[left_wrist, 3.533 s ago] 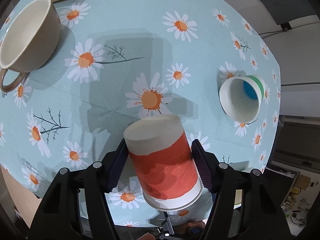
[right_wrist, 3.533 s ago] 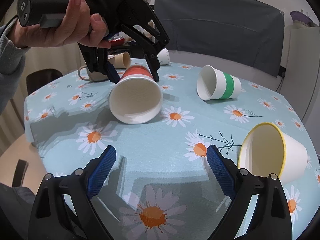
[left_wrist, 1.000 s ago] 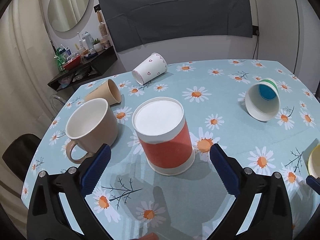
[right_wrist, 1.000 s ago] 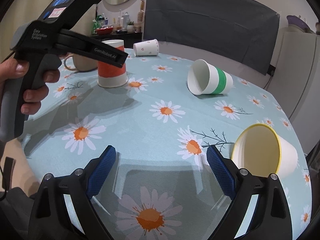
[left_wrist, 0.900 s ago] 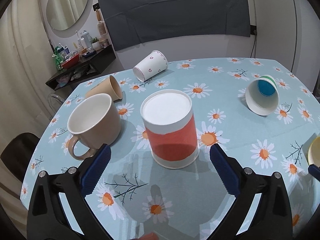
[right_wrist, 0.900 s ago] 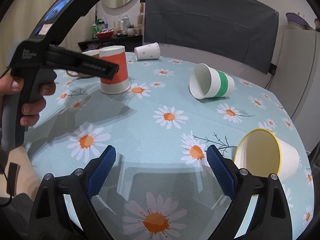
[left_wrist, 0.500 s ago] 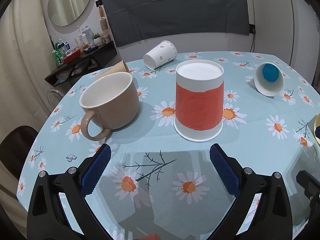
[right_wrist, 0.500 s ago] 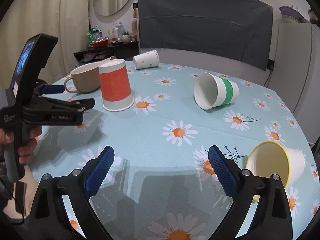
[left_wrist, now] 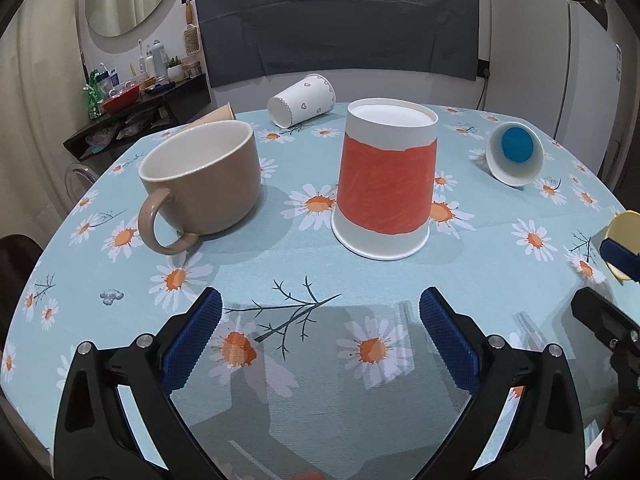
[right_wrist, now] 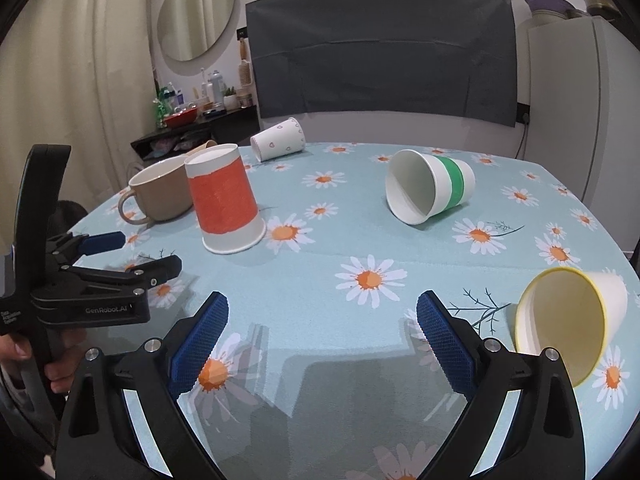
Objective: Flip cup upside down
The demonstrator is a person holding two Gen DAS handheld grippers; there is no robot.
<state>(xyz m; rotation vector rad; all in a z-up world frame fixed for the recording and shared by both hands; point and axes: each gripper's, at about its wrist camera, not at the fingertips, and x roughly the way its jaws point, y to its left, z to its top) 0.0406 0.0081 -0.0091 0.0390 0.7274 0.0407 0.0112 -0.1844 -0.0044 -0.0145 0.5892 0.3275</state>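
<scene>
Both tongs, left [left_wrist: 320, 328] and right [right_wrist: 322, 328], gape empty; at 12 o'clock we note the tapered red paper cup [left_wrist: 385, 184] inverted on the cloth-covered surface [left_wrist: 500, 280].

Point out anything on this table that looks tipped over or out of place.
Three paper cups lie on their sides: the green cup, the yellow cup and the heart cup. The red cup stands rim-down and the mug upright. No spills show.
</scene>
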